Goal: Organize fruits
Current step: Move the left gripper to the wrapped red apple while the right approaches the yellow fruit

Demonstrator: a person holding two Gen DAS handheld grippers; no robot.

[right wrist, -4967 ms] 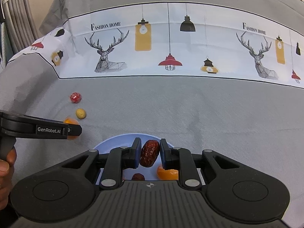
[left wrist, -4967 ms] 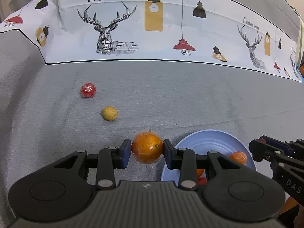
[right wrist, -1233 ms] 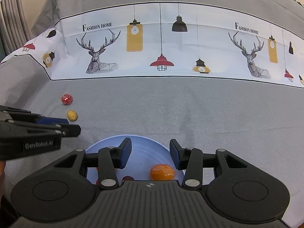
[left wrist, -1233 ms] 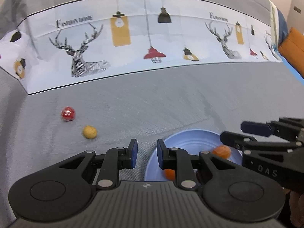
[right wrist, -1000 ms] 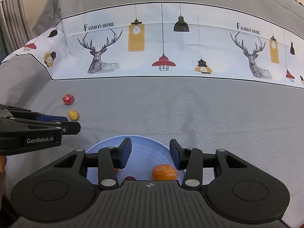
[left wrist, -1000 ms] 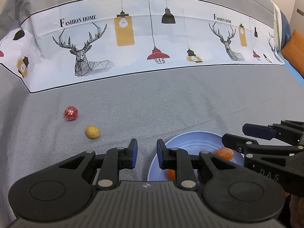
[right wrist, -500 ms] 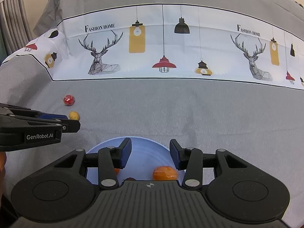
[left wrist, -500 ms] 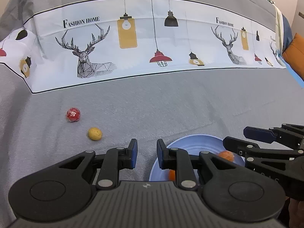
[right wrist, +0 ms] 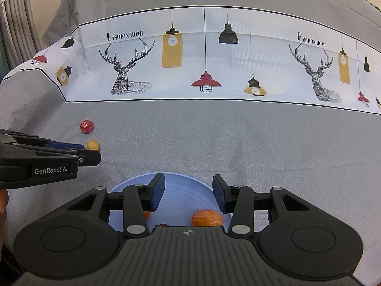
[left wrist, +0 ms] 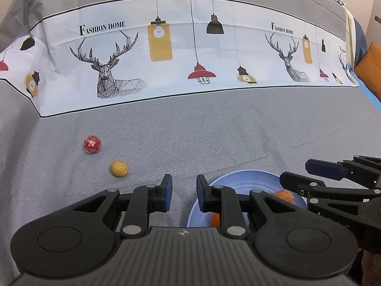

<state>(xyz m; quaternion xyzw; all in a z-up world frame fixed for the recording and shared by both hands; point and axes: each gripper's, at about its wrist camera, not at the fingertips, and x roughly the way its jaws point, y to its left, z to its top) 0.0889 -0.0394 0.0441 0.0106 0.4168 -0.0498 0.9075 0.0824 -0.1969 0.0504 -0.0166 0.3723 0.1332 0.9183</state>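
A blue plate (left wrist: 247, 178) lies on the grey cloth and also shows in the right wrist view (right wrist: 185, 190). It holds an orange fruit (right wrist: 206, 217), another orange fruit (left wrist: 215, 219) partly hidden behind my fingers, and a dark one barely visible. A small yellow fruit (left wrist: 119, 168) and a red wrapped fruit (left wrist: 92, 144) lie on the cloth to the left; both show in the right wrist view, the yellow fruit (right wrist: 92, 145) and the red fruit (right wrist: 86, 126). My left gripper (left wrist: 182, 193) is open and empty, left of the plate. My right gripper (right wrist: 188, 191) is open and empty above the plate.
A white printed band (left wrist: 190, 47) with deer and lamps crosses the grey cloth at the back. An orange cushion (left wrist: 369, 69) sits at the far right. Grey curtains (right wrist: 14, 23) hang at the far left.
Five seconds ago my left gripper held an orange and my right a dark red fruit; both are now open and empty. Over the last second the left gripper drifted slightly left and back.
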